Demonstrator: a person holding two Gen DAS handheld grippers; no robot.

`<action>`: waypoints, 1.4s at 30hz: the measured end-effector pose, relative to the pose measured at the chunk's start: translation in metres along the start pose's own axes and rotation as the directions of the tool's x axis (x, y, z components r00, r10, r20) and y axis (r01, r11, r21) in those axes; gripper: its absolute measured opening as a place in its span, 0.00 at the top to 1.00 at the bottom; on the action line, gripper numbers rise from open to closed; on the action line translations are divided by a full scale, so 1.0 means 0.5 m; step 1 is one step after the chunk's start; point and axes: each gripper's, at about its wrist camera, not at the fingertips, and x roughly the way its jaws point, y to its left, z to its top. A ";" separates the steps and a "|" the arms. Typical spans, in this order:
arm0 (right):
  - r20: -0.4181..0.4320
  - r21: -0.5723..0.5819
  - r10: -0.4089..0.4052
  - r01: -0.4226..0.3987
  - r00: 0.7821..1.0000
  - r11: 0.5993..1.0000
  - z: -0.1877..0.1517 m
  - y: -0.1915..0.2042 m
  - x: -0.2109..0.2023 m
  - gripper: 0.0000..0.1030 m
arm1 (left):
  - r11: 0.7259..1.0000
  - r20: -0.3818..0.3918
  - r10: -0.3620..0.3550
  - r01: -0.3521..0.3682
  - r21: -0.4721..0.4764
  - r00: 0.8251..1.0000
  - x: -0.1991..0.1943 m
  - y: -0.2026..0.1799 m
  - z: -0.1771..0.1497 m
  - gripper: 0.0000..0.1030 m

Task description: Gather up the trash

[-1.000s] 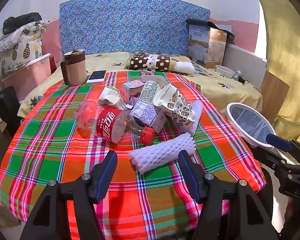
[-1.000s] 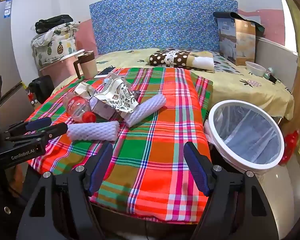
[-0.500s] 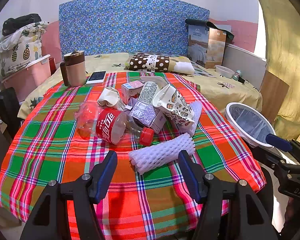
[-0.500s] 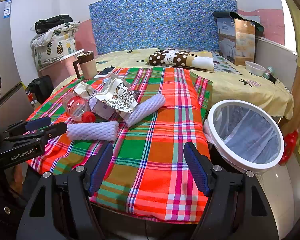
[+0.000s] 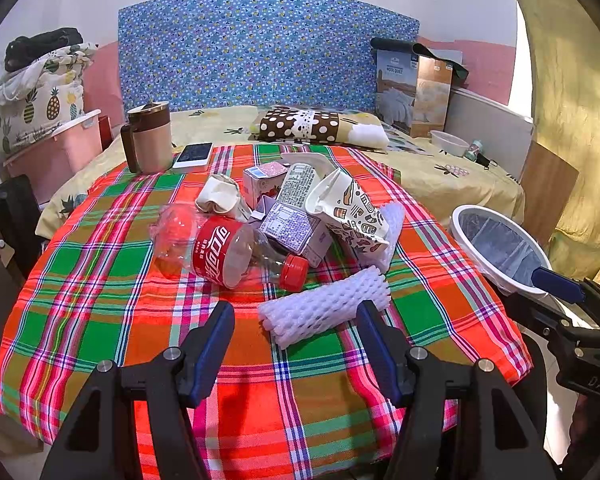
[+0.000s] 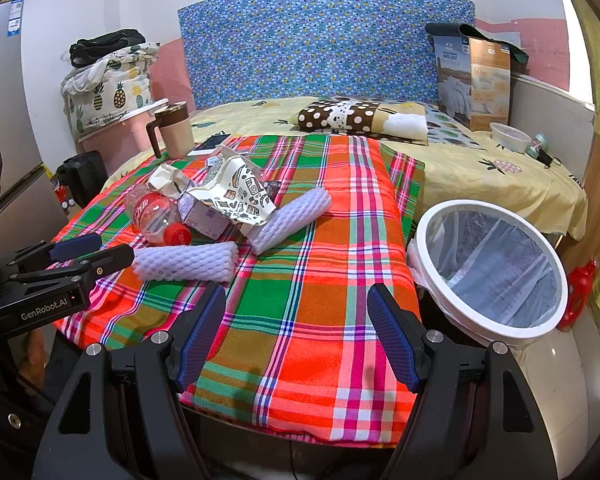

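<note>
Nothing much has shifted since a second ago: both grippers hover where they were, and the pile of rubbish hasn't budged.

Closest in, the left gripper (image 5: 296, 344) has its jaws spread wide with nothing in them, lined up on either side of the nearer white foam net sleeve (image 5: 324, 311), which lies flat on the plaid tablecloth (image 5: 100, 320) just past the fingertips. The right gripper (image 6: 296, 328) is also wide open and empty, over bare cloth near the table's front edge, with the white-rimmed trash bin (image 6: 488, 272) just beside it on its right, lined with a clear bag.

A bit further back sits the trash heap: a crushed cola bottle (image 5: 220, 252) on its side with a red cap, touching a purple carton (image 5: 294, 230), a patterned paper cup (image 5: 350, 212) flattened on top, a second foam sleeve (image 6: 290, 220) and a crumpled white cup (image 5: 220, 198).

Behind all that, at the far-left edge of the cloth: a brown mug (image 5: 148, 138) and a phone (image 5: 194, 155).
</note>
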 end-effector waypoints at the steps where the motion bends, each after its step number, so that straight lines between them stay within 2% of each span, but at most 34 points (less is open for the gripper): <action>1: 0.000 0.000 0.000 0.000 1.000 1.000 0.000 0.000 0.000 0.28 | 1.000 0.000 -0.001 0.001 0.000 1.000 0.000 0.000 0.000 0.39; 13: 0.001 0.000 0.001 -0.001 1.000 1.000 0.001 0.000 -0.001 0.28 | 1.000 0.004 0.003 -0.003 0.001 1.000 -0.003 0.000 0.001 0.39; 35: 0.005 0.008 0.001 -0.001 1.000 1.000 0.001 -0.003 0.000 0.28 | 0.999 -0.006 -0.045 0.045 -0.010 0.999 0.002 0.005 0.005 0.39; 42: -0.003 0.002 -0.002 0.002 1.000 1.000 0.001 -0.001 0.006 0.28 | 0.999 0.001 -0.040 0.040 0.004 0.999 0.003 -0.002 0.004 0.39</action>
